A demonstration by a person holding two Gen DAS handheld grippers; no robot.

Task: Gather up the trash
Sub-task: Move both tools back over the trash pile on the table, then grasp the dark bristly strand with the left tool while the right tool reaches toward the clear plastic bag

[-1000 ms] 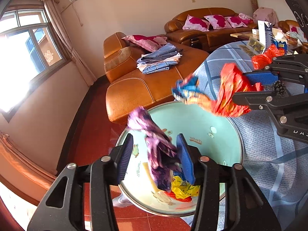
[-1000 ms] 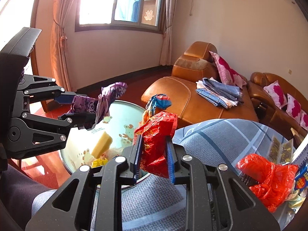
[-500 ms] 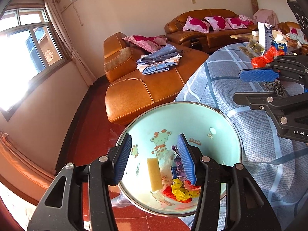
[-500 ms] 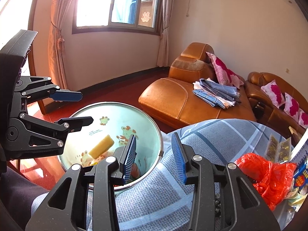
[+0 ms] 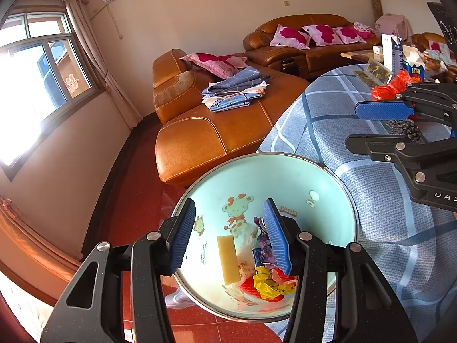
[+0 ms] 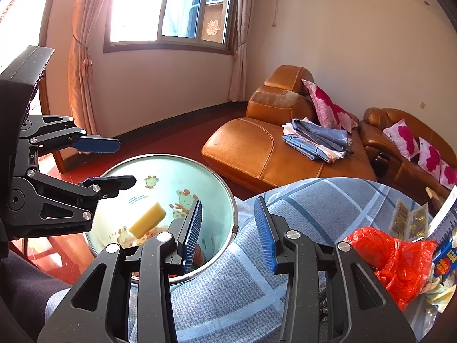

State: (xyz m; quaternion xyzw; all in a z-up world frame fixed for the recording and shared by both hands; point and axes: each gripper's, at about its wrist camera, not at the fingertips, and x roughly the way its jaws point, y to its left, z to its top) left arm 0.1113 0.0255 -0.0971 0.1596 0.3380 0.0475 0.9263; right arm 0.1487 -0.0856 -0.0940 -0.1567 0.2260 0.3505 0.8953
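Jaws: both sets stand apart and hold nothing; left gripper point(image 5: 230, 231) hangs over the basin point(image 5: 328, 168), right gripper point(image 6: 228, 228) sits above the basin's near rim where it meets the counter. Receptacle: pale-green basin with giraffe print and metal rim, beside the counter edge, holding collected trash, namely a yellow sponge-like block point(image 5: 228, 258), a purple wrapper point(image 5: 264, 243), and crumpled yellow and red wrappers point(image 5: 268, 284). Outstanding item: red plastic bag point(image 6: 394, 260), crumpled, lying on the checked blue cloth point(image 6: 300, 200) of the counter just beside a blue carton point(image 6: 444, 258) and some gold sachets point(image 6: 408, 217), well apart from the basin. Handling, judged: very light, soft, crushes flat under a pinch, slippery film likely to slide or unfurl. Best hold appears to be the bunched upper middle, where several folds stack, rather than a loose single edge. Risk: dragging neighbouring packets or the cloth along with it.
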